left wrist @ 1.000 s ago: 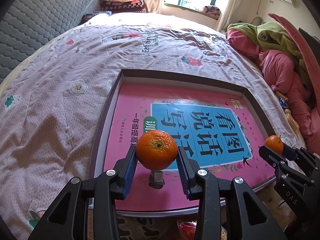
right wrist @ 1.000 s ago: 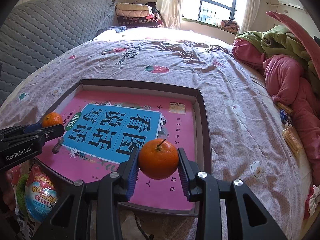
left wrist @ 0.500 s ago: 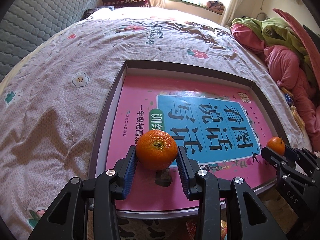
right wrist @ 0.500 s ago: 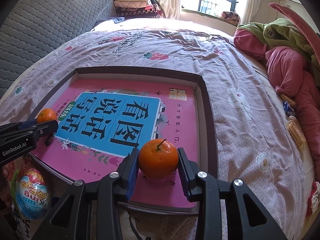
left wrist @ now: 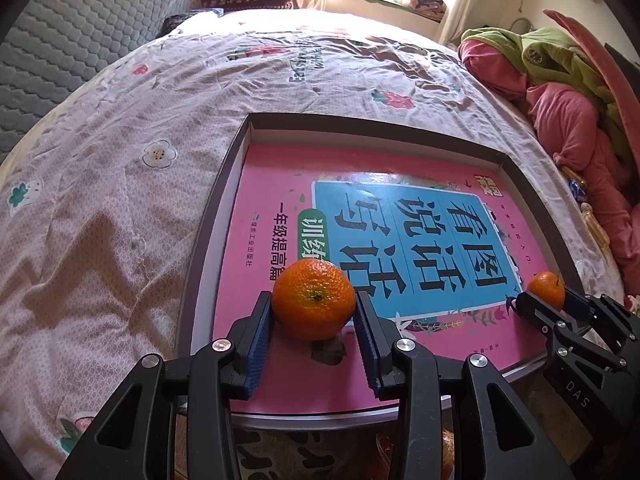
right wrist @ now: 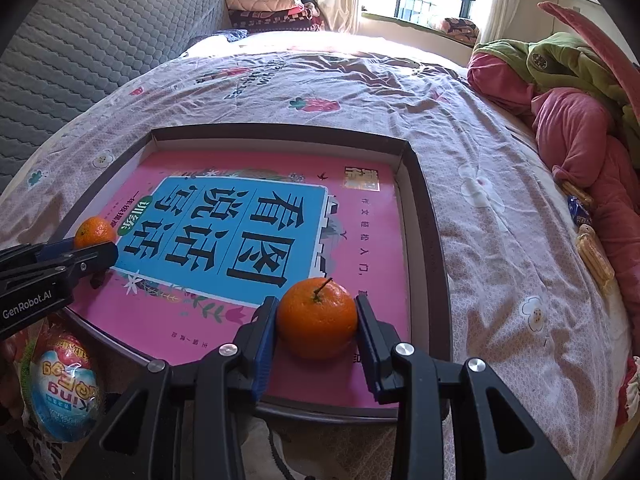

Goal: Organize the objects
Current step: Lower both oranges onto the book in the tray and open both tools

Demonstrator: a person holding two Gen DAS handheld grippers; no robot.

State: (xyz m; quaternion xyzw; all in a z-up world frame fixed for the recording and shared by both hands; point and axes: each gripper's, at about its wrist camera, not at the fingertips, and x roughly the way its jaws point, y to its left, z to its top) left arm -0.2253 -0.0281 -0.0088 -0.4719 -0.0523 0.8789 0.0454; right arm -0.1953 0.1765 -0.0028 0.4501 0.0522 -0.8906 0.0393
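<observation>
Nearest in the left wrist view, the left tongs are seen closed partway on a mandarin, w/ the blue ribbed pads pressed to its two sides. The fruit is held just above the near-left part of the pink book; a small shadow is cast on the cover right below, so it is judged not yet set down. In the right wrist view, the right tongs are likewise closed on a second mandarin, stem up, over the near-right part of the same book, close to the tray's right wall.

Key relation: each fruit sits directly betw. its own pads, w/ the book surface straight below. A short drop and release is judged to be all that is called for. Neither arm is nearer; both hang over the near edge, well apart.

Both fruits are seen as round, glossy, dimpled orange, no long axis, so rolling on the slick cover is judged likely.

Further out, the book is laid flat inside a dark-rimmed tray, which rests on the floral bed. A snack packet is seen below the tray's near-left edge.
</observation>
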